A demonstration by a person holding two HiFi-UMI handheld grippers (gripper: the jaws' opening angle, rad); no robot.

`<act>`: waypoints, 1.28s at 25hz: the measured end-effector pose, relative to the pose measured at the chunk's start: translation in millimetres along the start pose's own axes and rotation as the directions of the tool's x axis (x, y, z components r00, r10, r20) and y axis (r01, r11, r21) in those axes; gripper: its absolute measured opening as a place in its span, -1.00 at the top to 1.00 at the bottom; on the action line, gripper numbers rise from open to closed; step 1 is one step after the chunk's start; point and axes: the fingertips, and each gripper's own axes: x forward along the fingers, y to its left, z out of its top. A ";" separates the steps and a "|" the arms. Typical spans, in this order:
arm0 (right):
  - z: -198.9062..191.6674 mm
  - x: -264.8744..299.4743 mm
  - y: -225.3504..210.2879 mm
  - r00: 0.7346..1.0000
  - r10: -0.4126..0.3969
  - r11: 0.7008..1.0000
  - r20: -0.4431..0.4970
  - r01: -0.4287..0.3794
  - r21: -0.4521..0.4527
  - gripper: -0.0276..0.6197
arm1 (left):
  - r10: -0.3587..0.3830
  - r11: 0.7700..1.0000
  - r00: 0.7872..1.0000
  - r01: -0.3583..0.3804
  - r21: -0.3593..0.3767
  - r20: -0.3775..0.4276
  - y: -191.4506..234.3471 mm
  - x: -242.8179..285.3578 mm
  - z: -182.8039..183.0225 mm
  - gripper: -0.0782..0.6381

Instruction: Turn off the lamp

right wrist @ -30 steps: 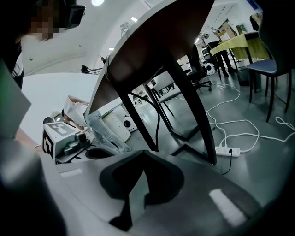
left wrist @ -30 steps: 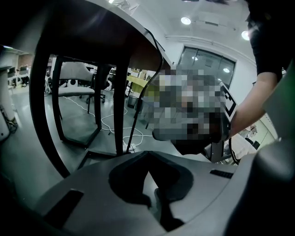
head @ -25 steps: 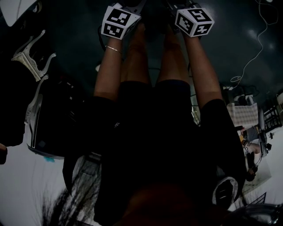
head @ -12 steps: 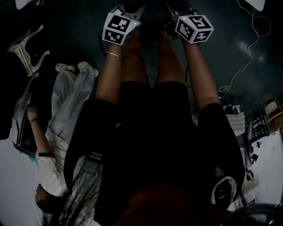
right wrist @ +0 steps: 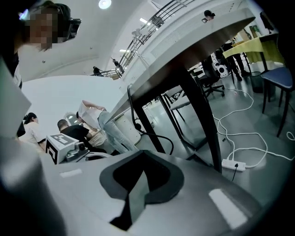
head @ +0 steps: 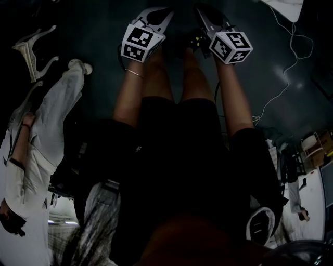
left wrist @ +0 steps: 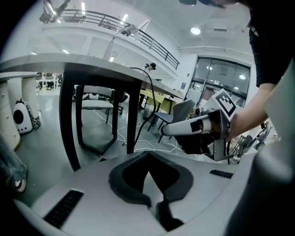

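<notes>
Jaws of left gripper (head: 158,14) together, empty. Right gripper (head: 208,18) just beside, jaws together, empty. Black-legged table (left wrist: 97,64) beyond; power strip (right wrist: 233,165) on floor.

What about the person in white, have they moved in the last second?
Yes. Unseen a second ago, the person in white now stands right of the white stand.

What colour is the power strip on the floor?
White. The power strip shows best in the right gripper view.
</notes>
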 end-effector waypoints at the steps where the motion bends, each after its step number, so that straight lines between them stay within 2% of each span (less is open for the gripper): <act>1: 6.2 -3.8 -3.7 1.000 0.007 1.000 0.005 -0.007 0.007 0.91 | 0.003 1.000 1.000 -0.003 0.001 -0.003 -4.1 2.4 5.9 0.76; 6: 28.4 -10.8 7.1 0.999 0.040 0.999 0.031 -0.040 0.009 0.91 | 0.014 1.000 1.000 -0.014 0.005 0.012 -11.9 -9.2 23.8 0.76; 17: 82.5 -36.1 47.0 0.987 0.119 0.993 0.107 -0.116 -0.030 0.91 | 0.039 0.999 0.993 -0.040 0.007 0.110 -29.3 -37.1 84.6 0.76; 24: 103.0 -67.9 64.3 0.980 0.151 0.988 0.131 -0.145 -0.055 0.91 | 0.039 0.999 0.988 -0.043 0.018 0.150 -58.3 -47.9 120.1 0.76; 28: 111.4 -84.1 65.3 0.976 0.166 0.985 0.140 -0.158 -0.070 0.91 | 0.027 1.000 0.988 -0.028 0.006 0.150 -76.3 -45.3 125.9 0.77; 32: 120.7 -95.4 70.5 0.968 0.190 0.980 0.167 -0.177 -0.086 0.91 | 0.042 0.998 0.987 -0.048 0.034 0.157 -87.1 -48.6 135.7 0.77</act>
